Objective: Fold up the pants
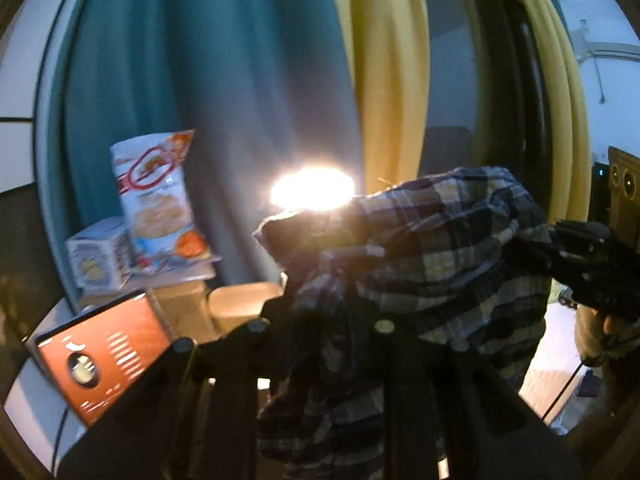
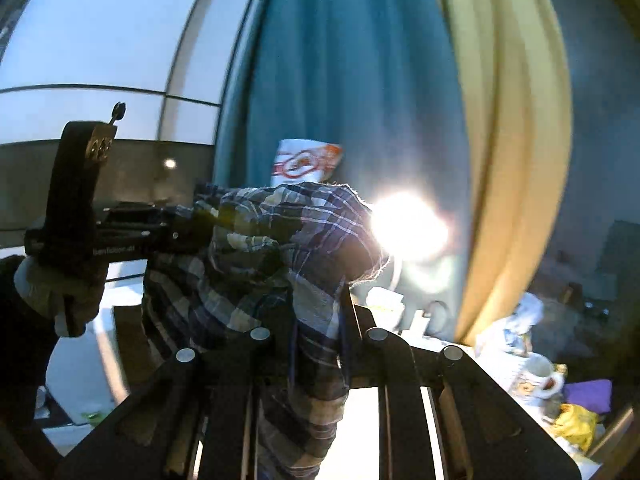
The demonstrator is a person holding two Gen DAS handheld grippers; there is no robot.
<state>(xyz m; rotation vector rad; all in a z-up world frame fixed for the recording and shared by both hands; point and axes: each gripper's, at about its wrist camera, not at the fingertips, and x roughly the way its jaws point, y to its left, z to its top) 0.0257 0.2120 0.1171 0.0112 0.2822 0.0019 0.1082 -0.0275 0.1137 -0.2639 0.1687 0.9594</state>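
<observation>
Pants (image 1: pixel 420 248): plaid, dark blue with pale yellow and white checks; bunched and creased, backlit by a glaring lamp (image 1: pixel 312 190).
Place: held up in the air, centre to right of the left wrist view, centre-left of the right wrist view (image 2: pixel 256 264); hanging down past the bottom edge.
Left gripper (image 1: pixel 332 320): jaws clamped on a fold of the cloth, lower centre.
Right gripper (image 2: pixel 316 320): jaws closed on another fold, lower centre; fabric draped between and below them.
Behind: teal curtain (image 1: pixel 168 80), yellow curtain (image 1: pixel 384 60), snack bag (image 1: pixel 160 196) at centre left.
</observation>
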